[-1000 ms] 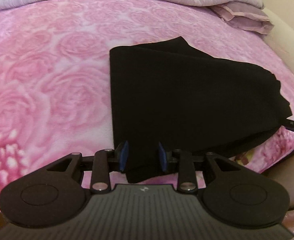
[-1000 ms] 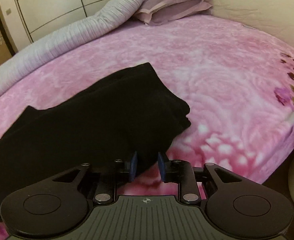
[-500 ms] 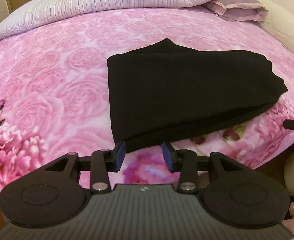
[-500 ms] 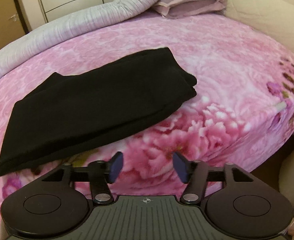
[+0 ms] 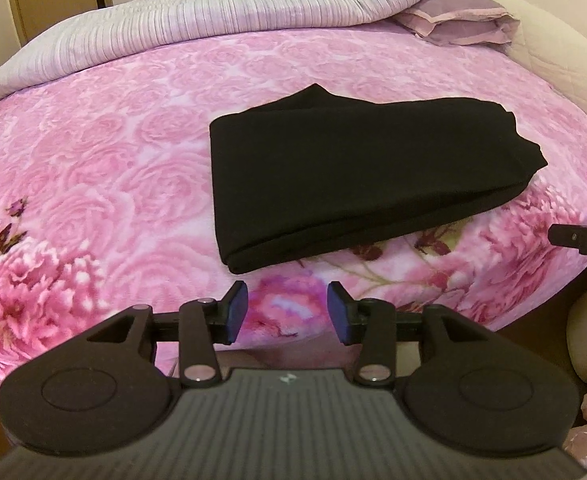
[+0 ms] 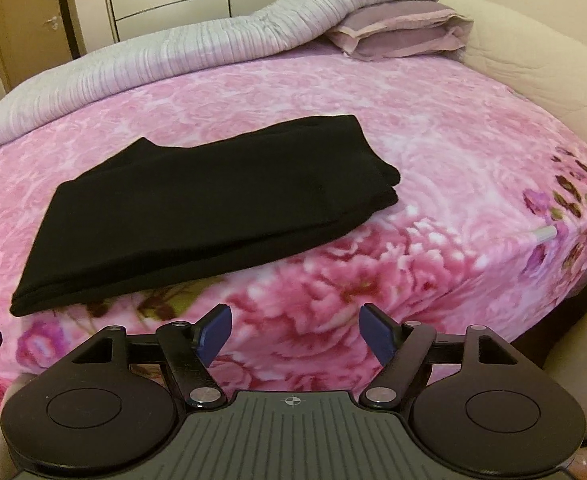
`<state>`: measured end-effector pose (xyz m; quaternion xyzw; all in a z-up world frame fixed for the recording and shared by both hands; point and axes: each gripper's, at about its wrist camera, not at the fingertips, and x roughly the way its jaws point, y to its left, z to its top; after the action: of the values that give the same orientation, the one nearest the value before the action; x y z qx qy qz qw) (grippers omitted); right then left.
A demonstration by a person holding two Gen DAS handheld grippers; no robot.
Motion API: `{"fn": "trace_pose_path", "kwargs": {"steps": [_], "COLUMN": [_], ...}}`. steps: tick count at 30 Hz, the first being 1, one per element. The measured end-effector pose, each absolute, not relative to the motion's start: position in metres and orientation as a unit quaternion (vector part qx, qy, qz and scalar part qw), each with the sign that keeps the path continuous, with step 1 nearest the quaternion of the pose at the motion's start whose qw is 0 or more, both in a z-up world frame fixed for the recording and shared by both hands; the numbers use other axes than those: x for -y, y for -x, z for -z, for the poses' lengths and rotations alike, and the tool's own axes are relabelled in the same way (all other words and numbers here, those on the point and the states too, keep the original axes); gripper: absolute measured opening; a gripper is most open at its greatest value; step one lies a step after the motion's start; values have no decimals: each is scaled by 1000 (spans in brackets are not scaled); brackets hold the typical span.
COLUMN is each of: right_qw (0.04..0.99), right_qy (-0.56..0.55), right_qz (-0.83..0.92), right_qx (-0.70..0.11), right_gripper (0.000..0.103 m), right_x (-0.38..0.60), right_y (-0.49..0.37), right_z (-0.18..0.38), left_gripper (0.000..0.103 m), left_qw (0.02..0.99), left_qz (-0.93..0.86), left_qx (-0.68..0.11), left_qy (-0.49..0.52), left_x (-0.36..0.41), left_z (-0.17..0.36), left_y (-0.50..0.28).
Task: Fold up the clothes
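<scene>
Nearest each camera, the left gripper (image 5: pixel 283 312) and the right gripper (image 6: pixel 295 334) are spread, their jaws opening with nothing between them, only the pink rose-print bedspread (image 5: pixel 93 184) below. Just beyond the fingertips, near the bed's front edge, lies the folded black garment (image 5: pixel 357 176), clear of both tools. Probable hazards: the stacked layers along its near edge (image 6: pixel 133 280) look loose and could slide or spring apart if a fingertip brushes them on a further pass; the plush cover may also drag the lowest layer. The garment appears as a thick, roughly rectangular bundle, matte and dark, with one corner peaking at the back and its right end stepped and uneven. Farther off sit a ribbed lilac quilt (image 5: pixel 213 12) and a mauve pillow (image 6: pixel 401 32).
</scene>
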<state>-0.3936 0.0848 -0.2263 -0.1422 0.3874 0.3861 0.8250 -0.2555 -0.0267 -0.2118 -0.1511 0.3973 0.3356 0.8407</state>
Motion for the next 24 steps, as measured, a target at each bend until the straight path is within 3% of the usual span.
{"fn": "trace_pose_path", "kwargs": {"steps": [5, 13, 14, 24], "right_qw": [826, 826, 826, 826], "right_qy": [137, 136, 142, 197], "right_qz": [-386, -377, -383, -407], "right_qx": [-388, -397, -388, -336], "right_gripper": [74, 74, 74, 74], "right_x": [-85, -89, -93, -136], "right_y": [393, 382, 384, 395], "right_z": [228, 249, 249, 258], "left_gripper": [41, 39, 35, 36], "left_qw": [843, 808, 806, 781], "left_qz": [-325, -305, -308, -308], "left_qx": [-386, -327, -323, -268], "left_qy": [184, 383, 390, 473], "left_x": [20, -31, -37, -103], "left_z": [214, 244, 245, 270], "left_y": [263, 312, 316, 309]}}
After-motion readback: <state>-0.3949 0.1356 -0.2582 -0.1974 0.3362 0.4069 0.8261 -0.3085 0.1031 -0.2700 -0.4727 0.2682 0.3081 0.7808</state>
